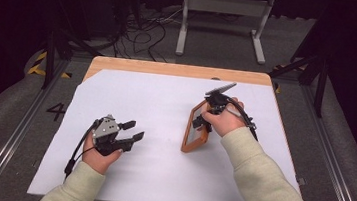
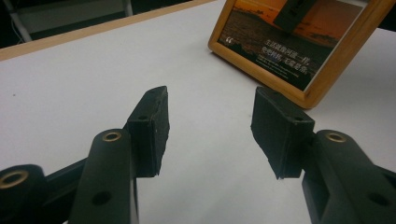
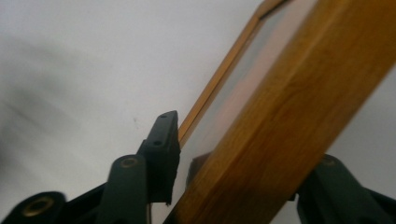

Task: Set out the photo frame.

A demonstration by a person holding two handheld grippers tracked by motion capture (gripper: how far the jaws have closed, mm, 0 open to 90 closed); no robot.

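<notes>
Your right gripper (image 1: 204, 117) clamps the picture frame (image 1: 194, 132) upright near the tabletop's (image 1: 158, 179) right edge; your left gripper (image 1: 133, 130) gapes empty.

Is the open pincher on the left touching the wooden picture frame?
Apart. The left gripper view shows the left gripper open, with bare white table between its pads and the picture frame.

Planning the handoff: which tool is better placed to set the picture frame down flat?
Right. The right tool already straddles the wooden picture frame, holding it tilted on the white sheet. The left tool sits open and apart from it.
</notes>
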